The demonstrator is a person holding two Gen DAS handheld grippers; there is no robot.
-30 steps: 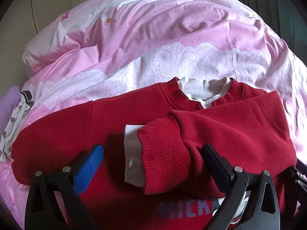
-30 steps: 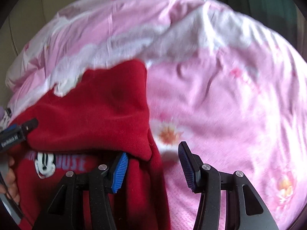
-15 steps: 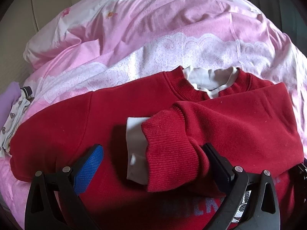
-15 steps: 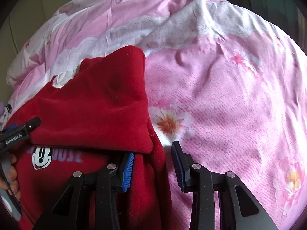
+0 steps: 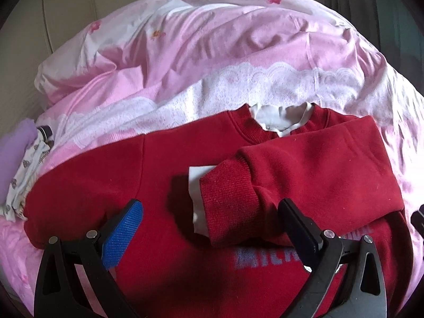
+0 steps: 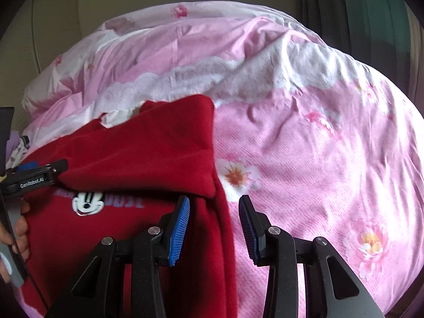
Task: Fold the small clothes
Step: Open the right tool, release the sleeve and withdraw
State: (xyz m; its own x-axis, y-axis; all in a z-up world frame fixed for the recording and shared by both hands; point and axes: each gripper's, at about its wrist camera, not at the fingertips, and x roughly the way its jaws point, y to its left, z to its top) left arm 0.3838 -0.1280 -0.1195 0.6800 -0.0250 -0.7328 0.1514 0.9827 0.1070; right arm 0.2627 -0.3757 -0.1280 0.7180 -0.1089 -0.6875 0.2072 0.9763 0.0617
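Left gripper (image 5: 209,228) wide open over folded sleeve cuff (image 5: 225,198), right gripper (image 6: 214,225) partly open and opening, straddling edge of red sweater (image 6: 137,153) on pink bedding (image 6: 318,145), chest print partly covered.

The sweater's (image 5: 164,175) hem is running off the bottom edge of the left wrist view, and the left tongs' (image 5: 209,228) right finger is covering the end of the chest lettering (image 5: 262,257). The folded sleeve (image 6: 148,153) is hiding the lettering's top in the right wrist view. At the left edge, a hand (image 6: 16,235) is being cut off.
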